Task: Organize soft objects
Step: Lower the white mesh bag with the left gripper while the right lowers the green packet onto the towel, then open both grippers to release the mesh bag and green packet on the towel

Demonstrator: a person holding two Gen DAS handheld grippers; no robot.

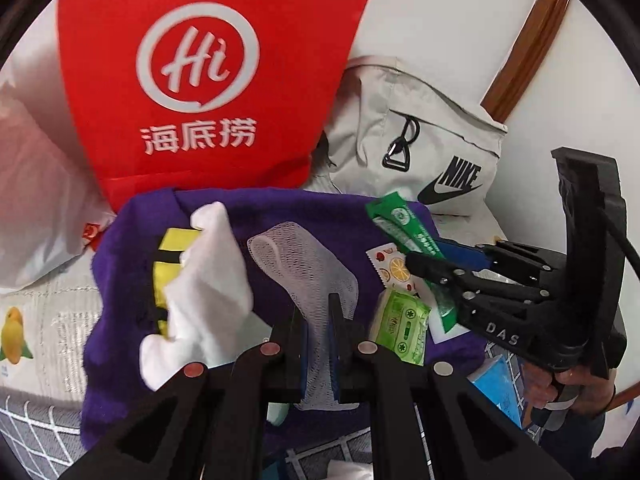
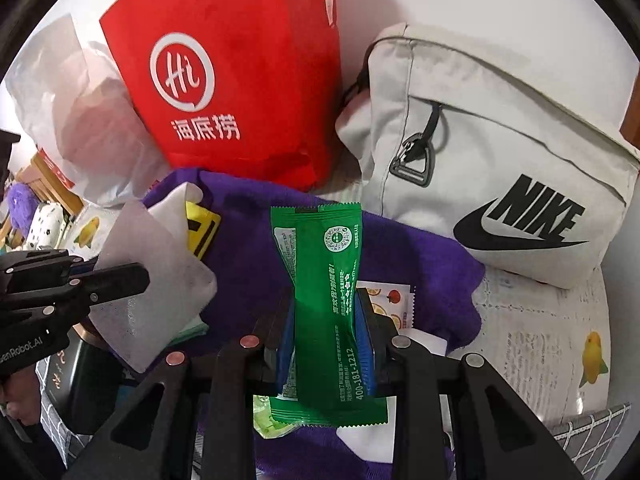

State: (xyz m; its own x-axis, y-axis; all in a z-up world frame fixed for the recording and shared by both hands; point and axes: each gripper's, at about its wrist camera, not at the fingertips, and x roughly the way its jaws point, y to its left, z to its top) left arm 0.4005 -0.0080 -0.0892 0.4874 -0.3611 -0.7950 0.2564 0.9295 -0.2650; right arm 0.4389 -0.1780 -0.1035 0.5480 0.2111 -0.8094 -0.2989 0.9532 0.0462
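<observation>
A lived-in home room: beyond the jaws a red non-woven restaurant tote bag point(image 1: 208, 80) and a pale grey Nike sling bag point(image 2: 500, 152) lean against a white wall point(image 1: 440, 12); purple and spotted plush toys point(image 2: 28, 216) sit far left.

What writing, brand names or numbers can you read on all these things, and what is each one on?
"Hi" and "海底捞": red bag.
"NIKE" with swoosh: pale grey bag.
"400-181-1212": green sachet held in the right tongs; its small print and round code are too small to read.
"DAS": right tongs' black frame, left wrist view.
"...enRobot.AI", cut off: left tongs' frame, right wrist view.
Light green tissue pack: print unreadable.
</observation>
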